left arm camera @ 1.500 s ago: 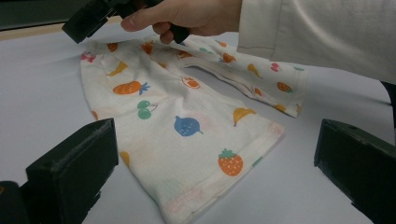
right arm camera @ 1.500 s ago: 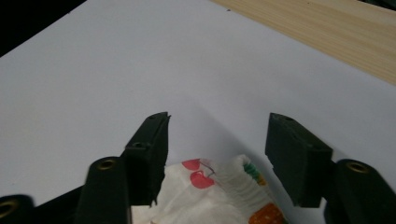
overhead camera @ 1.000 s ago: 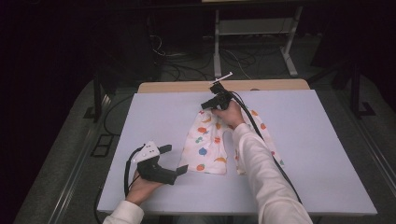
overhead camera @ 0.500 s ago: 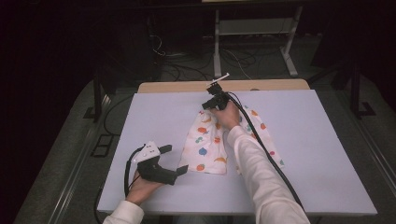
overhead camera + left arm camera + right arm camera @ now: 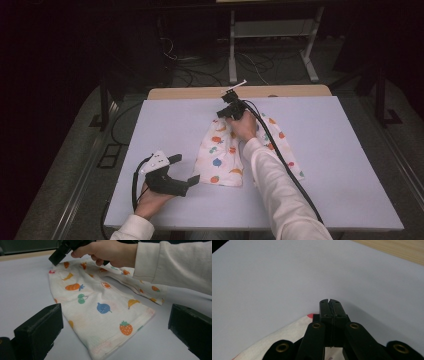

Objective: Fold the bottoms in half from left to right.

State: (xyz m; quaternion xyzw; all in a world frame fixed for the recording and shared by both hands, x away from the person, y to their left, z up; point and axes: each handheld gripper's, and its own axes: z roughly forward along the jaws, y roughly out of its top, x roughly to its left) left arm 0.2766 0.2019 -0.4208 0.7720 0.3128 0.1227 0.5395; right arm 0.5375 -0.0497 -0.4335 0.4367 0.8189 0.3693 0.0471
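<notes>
Lying flat mid-tabletop (image 5: pixel 350 165), slightly right of centre, the fruit-print cloth (image 5: pixel 222 157) is being worked at its far end: a folded or doubled garment, hems toward the near edge. Step judged in hand: the far corner is pinched by the right tongs (image 5: pixel 226 111), ready for a fold or a pull-out. The next move is judged to call for the corner being lifted clear and carried without the lower layer being dragged; a grip by the left tongs (image 5: pixel 187 169) on the near hem would probably be needed.

Left tongs: parked near-left of the cloth, not touching it, jaws wide apart, as seen in the left gripper view. Right tongs: jaws pressed together in the right gripper view, a cloth edge (image 5: pixel 294 327) running under them; whether fabric is actually clamped cannot be told. The high view gives the layout only; the strawberry hem (image 5: pixel 126 327) is resolved from the left gripper view.
</notes>
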